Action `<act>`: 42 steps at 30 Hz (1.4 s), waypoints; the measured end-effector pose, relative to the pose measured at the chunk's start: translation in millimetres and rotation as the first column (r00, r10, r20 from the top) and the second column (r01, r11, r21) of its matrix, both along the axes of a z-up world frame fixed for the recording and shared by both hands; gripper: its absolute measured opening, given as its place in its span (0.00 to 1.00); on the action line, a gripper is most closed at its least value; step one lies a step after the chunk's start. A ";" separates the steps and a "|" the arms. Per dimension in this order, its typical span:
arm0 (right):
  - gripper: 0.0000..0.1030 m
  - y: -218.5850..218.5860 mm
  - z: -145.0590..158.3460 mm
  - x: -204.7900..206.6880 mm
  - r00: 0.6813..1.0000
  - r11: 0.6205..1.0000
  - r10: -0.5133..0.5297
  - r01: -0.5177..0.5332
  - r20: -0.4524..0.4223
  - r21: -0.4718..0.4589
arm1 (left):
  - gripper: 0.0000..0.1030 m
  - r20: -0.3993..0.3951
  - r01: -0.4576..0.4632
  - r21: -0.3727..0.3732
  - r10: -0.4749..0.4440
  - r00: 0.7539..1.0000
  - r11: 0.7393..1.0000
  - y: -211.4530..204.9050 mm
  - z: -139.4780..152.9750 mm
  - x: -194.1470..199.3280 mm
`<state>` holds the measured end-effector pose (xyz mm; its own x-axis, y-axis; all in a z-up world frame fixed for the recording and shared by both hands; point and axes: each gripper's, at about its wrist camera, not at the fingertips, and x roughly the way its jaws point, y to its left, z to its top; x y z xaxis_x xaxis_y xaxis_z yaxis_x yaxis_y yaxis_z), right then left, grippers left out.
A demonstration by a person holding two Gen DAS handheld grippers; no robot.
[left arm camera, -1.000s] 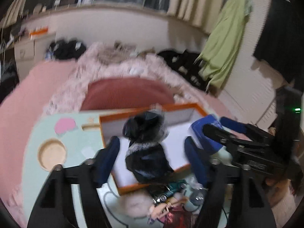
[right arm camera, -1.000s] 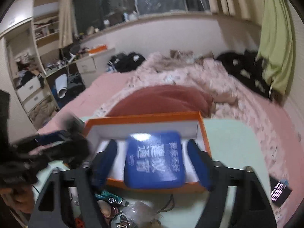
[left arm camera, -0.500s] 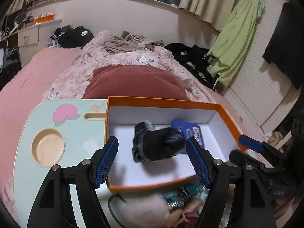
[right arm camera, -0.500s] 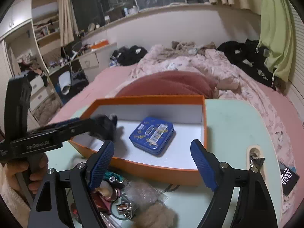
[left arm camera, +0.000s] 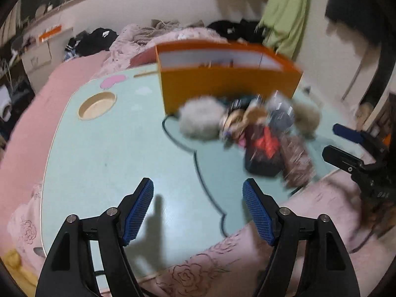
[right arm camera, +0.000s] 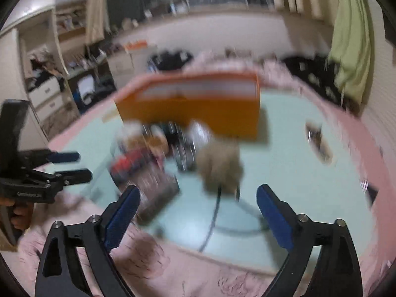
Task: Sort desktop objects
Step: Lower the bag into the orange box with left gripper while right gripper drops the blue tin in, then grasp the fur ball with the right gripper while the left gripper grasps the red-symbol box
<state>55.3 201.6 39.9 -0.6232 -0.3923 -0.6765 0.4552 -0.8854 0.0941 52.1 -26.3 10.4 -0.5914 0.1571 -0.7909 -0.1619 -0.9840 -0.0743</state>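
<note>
I hold both tools, left tool (left arm camera: pixel 198 205) and right tool (right arm camera: pixel 198 212), released and empty. Ahead of them, clutter (left arm camera: pixel 262 133) remains unsorted on the desk (left arm camera: pixel 111 153) before the orange box (left arm camera: pixel 227 86).

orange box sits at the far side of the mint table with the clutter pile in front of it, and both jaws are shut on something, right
Not quite. The orange box and clutter pile are as you say, but the left gripper and right gripper have open, empty jaws, as each wrist view shows.
</note>
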 end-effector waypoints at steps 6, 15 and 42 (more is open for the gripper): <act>1.00 -0.3 -18.4 -8.3 0.999 0.992 -0.032 0.036 -0.039 0.120 | 1.00 -0.042 -0.020 -0.016 0.019 0.999 1.000 3.6 -26.0 -17.3; 1.00 -0.5 -19.3 -7.0 0.999 0.992 -0.031 0.036 -0.042 0.120 | 1.00 -0.051 -0.018 -0.013 0.017 0.999 1.000 -3.0 -37.2 -36.7; 0.20 -1.3 2.3 -32.8 0.995 0.994 -0.092 0.088 -0.049 -0.070 | 0.88 -0.091 -0.030 -0.002 0.030 0.995 1.000 -4.1 -17.8 0.4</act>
